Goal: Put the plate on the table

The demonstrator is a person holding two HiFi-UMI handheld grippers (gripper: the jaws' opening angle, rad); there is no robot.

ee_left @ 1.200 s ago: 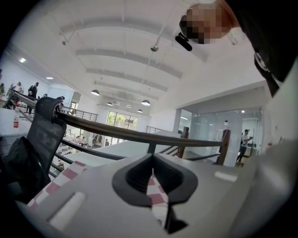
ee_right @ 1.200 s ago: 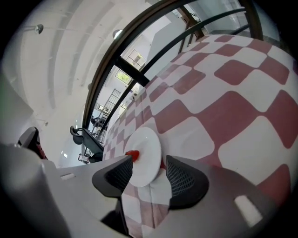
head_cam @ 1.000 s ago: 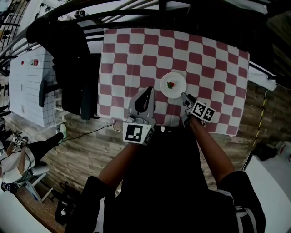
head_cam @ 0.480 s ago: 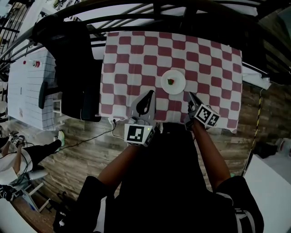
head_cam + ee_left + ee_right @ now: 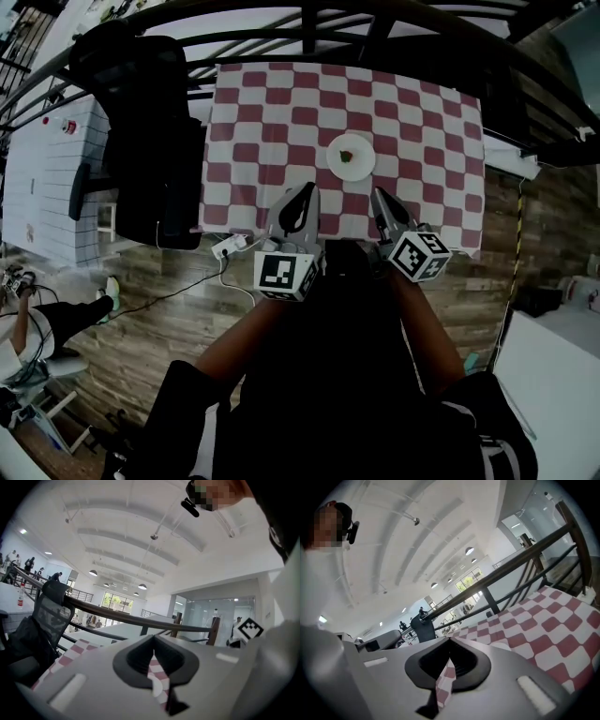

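A red-checked table stands on a wooden floor. On it, right of centre, the white plate holds a red-green morsel. The left gripper and right gripper hover at the near edge, jaws together, empty.

No legible writing in any view

No word, number or brand can be read. Only black-and-white square patterns without letters or digits are shown: a left marker on the cube of the left gripper and a right marker on the cube of the right gripper. Small red marks on the white cabinet at the far left are too small to be read.
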